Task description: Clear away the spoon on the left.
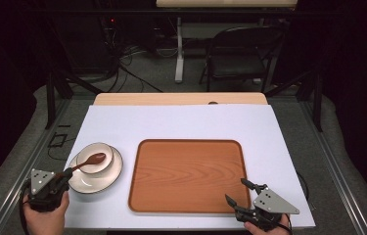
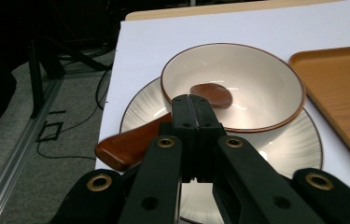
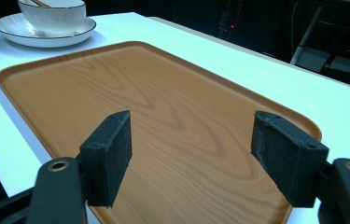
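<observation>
Spoon [image 2: 163,126], brown wood, lies with its head down in the cream bowl [image 2: 261,79] and its handle sticking out over the rim toward the near left. Bowl sits on a ribbed saucer [image 2: 289,149] at the near left of the white counter [image 1: 181,122], just left of the wooden tray [image 1: 186,176].

Left gripper [image 1: 66,174]: jaws pressed together, pinching the spoon handle partway along; the handle's butt end pokes out to the left of the jaws in the left gripper view.

Right gripper [image 1: 237,193]: jaws spread, nothing between them, poised over the tray's near right corner; not touching it, as far as I can tell.

Progress, as judged: grasp on the spoon is made. Spoon head not yet lifted clear of the bowl. Tray is bare, so any moving of crockery or spoon onto it is all still to do.
</observation>
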The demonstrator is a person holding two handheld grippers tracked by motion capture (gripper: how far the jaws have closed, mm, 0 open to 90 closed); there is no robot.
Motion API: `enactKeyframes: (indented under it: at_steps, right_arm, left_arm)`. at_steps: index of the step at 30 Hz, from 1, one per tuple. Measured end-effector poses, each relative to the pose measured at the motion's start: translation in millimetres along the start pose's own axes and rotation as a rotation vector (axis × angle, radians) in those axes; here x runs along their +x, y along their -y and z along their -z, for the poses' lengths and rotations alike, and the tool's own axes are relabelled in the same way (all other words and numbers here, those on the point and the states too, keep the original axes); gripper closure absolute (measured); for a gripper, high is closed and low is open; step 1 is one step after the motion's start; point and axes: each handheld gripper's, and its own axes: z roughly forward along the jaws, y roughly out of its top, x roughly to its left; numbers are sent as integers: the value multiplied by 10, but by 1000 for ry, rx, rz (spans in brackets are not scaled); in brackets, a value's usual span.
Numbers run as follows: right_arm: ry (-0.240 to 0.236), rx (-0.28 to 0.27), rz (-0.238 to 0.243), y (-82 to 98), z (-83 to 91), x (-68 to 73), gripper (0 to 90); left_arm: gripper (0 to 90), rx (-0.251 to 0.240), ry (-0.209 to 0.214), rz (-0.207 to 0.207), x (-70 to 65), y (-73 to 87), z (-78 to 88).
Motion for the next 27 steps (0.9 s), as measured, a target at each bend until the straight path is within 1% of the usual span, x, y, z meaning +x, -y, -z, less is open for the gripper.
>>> enactKeyframes:
  at_steps: [2,3,6,8,12,17,18,20,21,25,27]
  right_arm:
    - [-1,1,0,0,0,-1,290]
    - [-2,2,1,0,1,0,290]
    - [-5,2,-1,-1,-1,7,291]
    - [-5,2,-2,-1,-3,8,291]
    - [-4,2,2,-1,0,3,292]
    - [-3,-1,2,-1,1,3,291]
    - [-3,-1,2,-1,1,2,291]
    - [-2,0,2,0,2,1,292]
    - [-1,0,2,0,2,1,291]
    - [-1,0,3,-1,3,1,292]
    - [-1,0,3,-1,5,1,292]
  left_arm:
    - [900,2,-7,6,25,0,-18]
    - [900,-4,-11,16,45,-1,-39]
    - [900,-3,-20,14,69,-8,-64]
    - [900,-4,-27,28,100,-20,-103]
    - [900,-4,-41,28,136,-42,-153]
    - [900,-6,-56,39,182,-66,-220]
    - [900,-10,-55,46,189,-71,-233]
    - [900,-9,-58,46,197,-79,-246]
    - [900,-12,-60,54,213,-96,-276]
    - [900,-16,-67,60,233,-134,-322]
    - [900,-21,-64,66,244,-144,-344]
